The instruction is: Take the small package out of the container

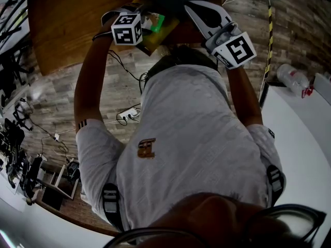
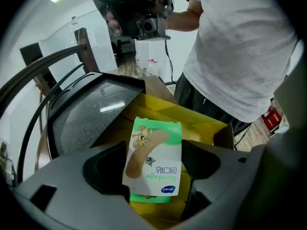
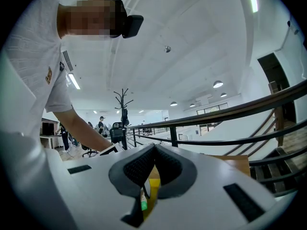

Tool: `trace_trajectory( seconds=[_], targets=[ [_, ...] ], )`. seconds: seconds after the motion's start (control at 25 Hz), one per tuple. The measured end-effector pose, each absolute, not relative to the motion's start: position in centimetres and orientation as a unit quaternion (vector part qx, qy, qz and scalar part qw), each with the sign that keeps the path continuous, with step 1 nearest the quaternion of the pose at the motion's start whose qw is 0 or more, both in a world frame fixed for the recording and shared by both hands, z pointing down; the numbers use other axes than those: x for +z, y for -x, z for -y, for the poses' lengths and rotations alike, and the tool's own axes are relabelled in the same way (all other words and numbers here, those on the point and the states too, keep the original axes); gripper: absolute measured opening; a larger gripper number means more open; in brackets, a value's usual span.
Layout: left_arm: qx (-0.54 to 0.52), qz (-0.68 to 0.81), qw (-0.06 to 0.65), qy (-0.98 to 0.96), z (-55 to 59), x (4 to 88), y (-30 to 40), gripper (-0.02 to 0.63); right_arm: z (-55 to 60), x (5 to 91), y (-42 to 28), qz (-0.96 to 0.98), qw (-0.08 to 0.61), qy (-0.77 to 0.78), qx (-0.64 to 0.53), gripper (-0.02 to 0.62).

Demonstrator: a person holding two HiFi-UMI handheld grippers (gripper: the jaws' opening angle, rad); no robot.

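Head view: the left tool [image 1: 142, 24] is hovering over the yellow cardboard container [image 1: 163, 33] at the near edge of the wooden tabletop [image 1: 72, 30]. Left gripper view: its jaws are clamping the small green-and-white bandage package [image 2: 153, 159], apparently half-lifted, not yet clear. Right gripper view: the right tool [image 3: 154, 150] is pressing its jaws together, seemingly empty.

White T-shirt [image 1: 191, 138] from above
Brown emblem [image 1: 147, 148] mid-frame; dark-striped sleeve hem [image 1: 83, 124] at left; grey buckled straps [image 1: 109, 203] lower down.

The small package [image 2: 153, 159] showed the word "Bandage" in green letters, upside down. Its other print was too small to read.
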State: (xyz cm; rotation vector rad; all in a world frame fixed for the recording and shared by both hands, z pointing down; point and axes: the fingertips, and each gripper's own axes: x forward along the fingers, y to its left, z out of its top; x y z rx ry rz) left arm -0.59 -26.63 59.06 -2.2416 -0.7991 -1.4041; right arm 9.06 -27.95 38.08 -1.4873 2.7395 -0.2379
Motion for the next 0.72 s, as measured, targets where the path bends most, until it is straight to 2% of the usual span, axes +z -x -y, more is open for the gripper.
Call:
trace_trajectory(
  seconds=[0.72],
  targets=[
    [-0.366, 0.081, 0.126, 0.918, 28.8, 51.2, 0.0, 0.383, 28.5, 36.5, -7.2, -0.897, 0.014, 0.437, -0.062, 0.032]
  ],
)
